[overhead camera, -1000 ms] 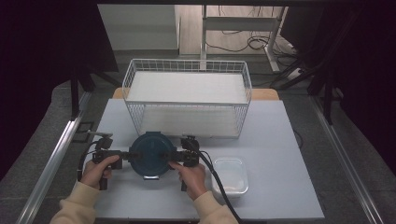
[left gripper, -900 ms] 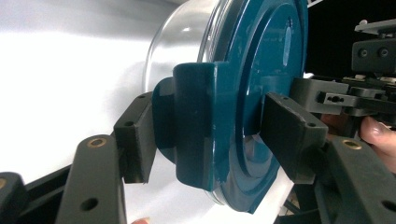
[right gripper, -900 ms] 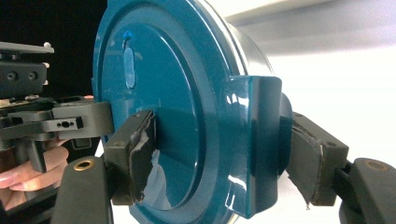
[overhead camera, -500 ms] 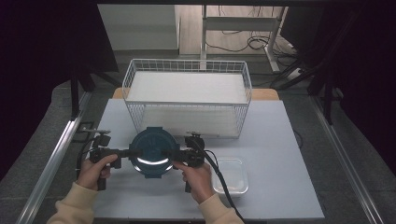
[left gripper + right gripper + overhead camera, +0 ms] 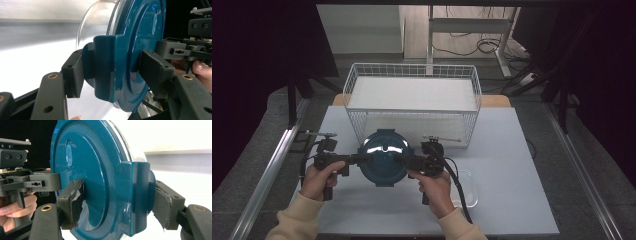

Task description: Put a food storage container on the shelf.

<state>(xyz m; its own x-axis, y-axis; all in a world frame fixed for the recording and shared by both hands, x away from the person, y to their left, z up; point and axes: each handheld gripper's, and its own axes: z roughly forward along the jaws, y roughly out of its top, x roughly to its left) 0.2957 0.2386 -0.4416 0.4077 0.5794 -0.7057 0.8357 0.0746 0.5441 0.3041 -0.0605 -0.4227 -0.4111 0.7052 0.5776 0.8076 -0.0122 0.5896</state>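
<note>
So both grippers are clamped on the same thing here: a round glass container with a dark teal lid (image 5: 385, 159). The left gripper (image 5: 357, 159) bites the lid's side clip at the container's 9 o'clock edge, the right gripper (image 5: 408, 162) grabs the opposite clip at 3 o'clock. In the left gripper view the pads (image 5: 75, 72) squeeze the teal clip (image 5: 106, 65) from both sides; same story in the right gripper view, where worn pads (image 5: 76, 200) press on the lid (image 5: 95, 177). The container is held off the grey table (image 5: 512, 165), just in front of the white wire basket (image 5: 412, 100) at its 12 o'clock. A clear plastic tray (image 5: 464, 187) lies on the table around 4 o'clock from the container.
</note>
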